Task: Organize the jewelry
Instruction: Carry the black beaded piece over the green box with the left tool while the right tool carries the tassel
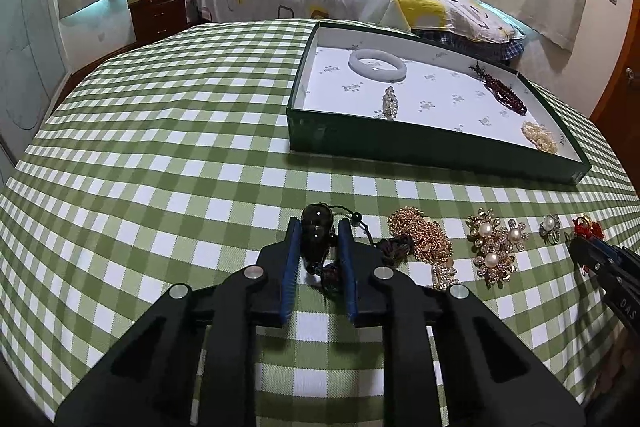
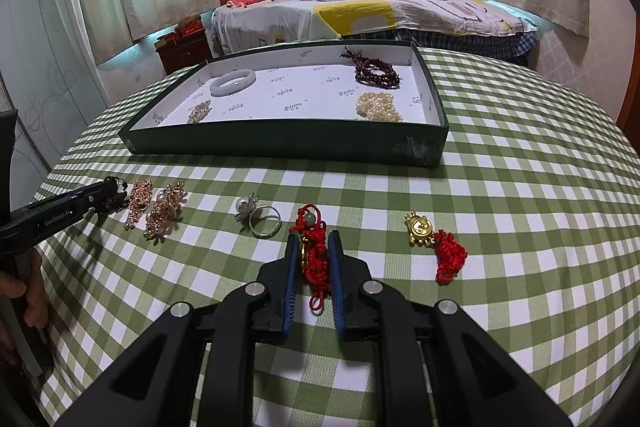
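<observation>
Four pieces in tray point(image 2: 280, 143); left gripper point(image 1: 319, 233) jaws grasping black pendant point(image 1: 316, 227), right gripper point(image 2: 314, 247) red-corded charm point(image 2: 314, 251).

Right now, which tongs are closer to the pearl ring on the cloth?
Right. The right tongs, shut on the red knotted charm, sit just beside the pearl ring. The left tongs grip the black bead pendant at the row's far end, past both brooches.
</observation>
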`<state>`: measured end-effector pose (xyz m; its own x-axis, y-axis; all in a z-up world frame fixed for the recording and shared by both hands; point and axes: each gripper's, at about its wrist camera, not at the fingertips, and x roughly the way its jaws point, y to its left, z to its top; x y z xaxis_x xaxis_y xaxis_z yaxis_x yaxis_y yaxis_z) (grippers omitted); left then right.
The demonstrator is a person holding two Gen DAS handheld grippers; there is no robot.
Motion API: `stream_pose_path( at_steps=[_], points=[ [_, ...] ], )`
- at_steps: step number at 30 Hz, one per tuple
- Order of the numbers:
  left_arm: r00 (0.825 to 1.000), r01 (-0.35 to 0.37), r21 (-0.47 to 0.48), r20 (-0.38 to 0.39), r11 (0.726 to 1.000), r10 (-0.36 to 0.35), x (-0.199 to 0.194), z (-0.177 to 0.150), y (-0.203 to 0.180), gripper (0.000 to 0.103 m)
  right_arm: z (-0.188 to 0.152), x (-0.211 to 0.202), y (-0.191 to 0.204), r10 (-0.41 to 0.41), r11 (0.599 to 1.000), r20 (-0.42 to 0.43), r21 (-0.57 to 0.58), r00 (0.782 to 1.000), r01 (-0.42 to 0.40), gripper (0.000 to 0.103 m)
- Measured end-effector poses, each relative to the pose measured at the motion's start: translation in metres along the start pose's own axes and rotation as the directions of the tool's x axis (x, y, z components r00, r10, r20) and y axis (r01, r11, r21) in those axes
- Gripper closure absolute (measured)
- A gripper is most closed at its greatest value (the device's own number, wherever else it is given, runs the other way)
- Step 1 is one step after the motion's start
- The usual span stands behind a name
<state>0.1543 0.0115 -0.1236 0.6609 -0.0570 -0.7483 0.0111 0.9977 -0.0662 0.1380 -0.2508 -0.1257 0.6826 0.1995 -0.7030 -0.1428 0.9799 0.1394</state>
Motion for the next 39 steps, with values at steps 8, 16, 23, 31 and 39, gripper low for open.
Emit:
stream_pose_path(
  at_steps=[8, 16, 23, 31, 39],
  points=[
    [0.999, 0.003, 0.025, 0.032, 1.000, -0.004, -0.008, -0.002, -0.008, 0.087, 0.001, 0.000, 0.000, 0.002, 1.000, 0.004, 0.006, 1.000, -0.002, 0.088],
    [0.997, 0.008, 0.030, 0.071, 1.000, -0.010, -0.020, 0.003, -0.011, 0.087, 0.002, -0.004, 0.000, 0.010, 1.000, 0.017, 0.013, 1.000, -0.010, 0.088],
    [0.994, 0.019, 0.017, 0.109, 1.000, -0.021, -0.035, 0.012, -0.013, 0.087, 0.009, -0.010, 0.003, 0.019, 1.000, 0.048, 0.016, 0.999, -0.020, 0.088],
    [0.984, 0.058, 0.035, 0.167, 0.998, -0.063, -0.056, 0.031, -0.029, 0.087, 0.030, -0.023, 0.009, 0.037, 0.999, 0.116, 0.007, 0.993, -0.038, 0.088],
    [0.964, 0.116, 0.070, 0.233, 0.991, -0.130, -0.061, 0.069, -0.056, 0.087, 0.070, -0.030, 0.012, 0.047, 0.999, 0.204, -0.008, 0.978, -0.047, 0.088]
  ],
)
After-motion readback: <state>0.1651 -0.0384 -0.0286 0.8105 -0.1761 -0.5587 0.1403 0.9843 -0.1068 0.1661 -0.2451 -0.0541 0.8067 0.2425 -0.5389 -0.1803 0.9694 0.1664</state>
